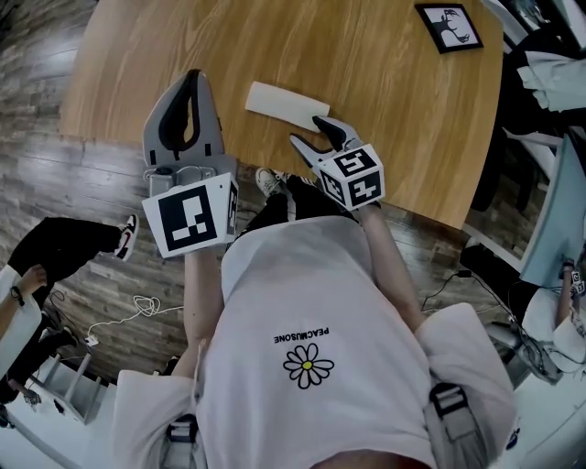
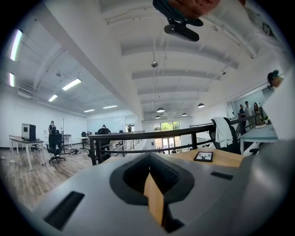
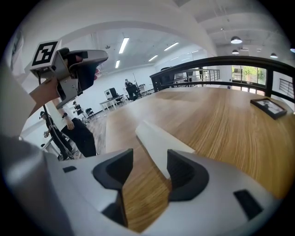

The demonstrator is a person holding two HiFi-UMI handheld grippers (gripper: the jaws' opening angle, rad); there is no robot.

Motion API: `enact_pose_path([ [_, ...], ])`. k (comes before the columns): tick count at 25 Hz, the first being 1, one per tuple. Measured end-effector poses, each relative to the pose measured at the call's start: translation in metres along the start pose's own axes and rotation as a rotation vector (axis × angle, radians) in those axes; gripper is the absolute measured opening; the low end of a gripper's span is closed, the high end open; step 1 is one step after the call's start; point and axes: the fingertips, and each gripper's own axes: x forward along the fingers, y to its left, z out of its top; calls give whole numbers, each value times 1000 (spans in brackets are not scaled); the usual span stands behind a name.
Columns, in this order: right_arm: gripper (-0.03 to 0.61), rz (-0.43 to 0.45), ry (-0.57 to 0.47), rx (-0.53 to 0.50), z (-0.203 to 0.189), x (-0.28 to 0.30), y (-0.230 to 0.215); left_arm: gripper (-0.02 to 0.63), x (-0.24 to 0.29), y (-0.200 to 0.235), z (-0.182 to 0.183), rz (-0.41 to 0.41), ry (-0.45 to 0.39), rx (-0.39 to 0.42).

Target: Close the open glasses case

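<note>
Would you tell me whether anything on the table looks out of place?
Nothing stands out: the white glasses case lies flat on the wooden table, and the small framed picture sits near its far edge.

White case on the wooden table
The case (image 1: 287, 103) is a long, pale, smooth bar lying low and flat on the table (image 1: 385, 119), towards its near edge and slanted across the grain; whether it is open or shut cannot be told
</note>
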Motion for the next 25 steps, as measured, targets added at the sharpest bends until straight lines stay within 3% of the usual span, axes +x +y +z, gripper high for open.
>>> enact_pose_path([
  [3,233,6,-32,-29,20,-4,-3,17,0,-2,3,-1,-9,4],
  [9,229,-57,-268,-129,130,-36,-16,17,-5,-3,25,18,-57,16],
  [11,188,-110,-363,-201,165,-58,-13,17,-7,-4,36,23,-78,20],
  [15,32,-200,-586,-277,219,-109,2,17,-9,-6,52,30,-115,28],
  [20,8,-231,-745,-362,244,-148,28,17,-9,-8,68,29,-156,34],
  [25,6,-222,-773,-342,243,-155,37,17,-10,-8,77,21,-186,42],
])
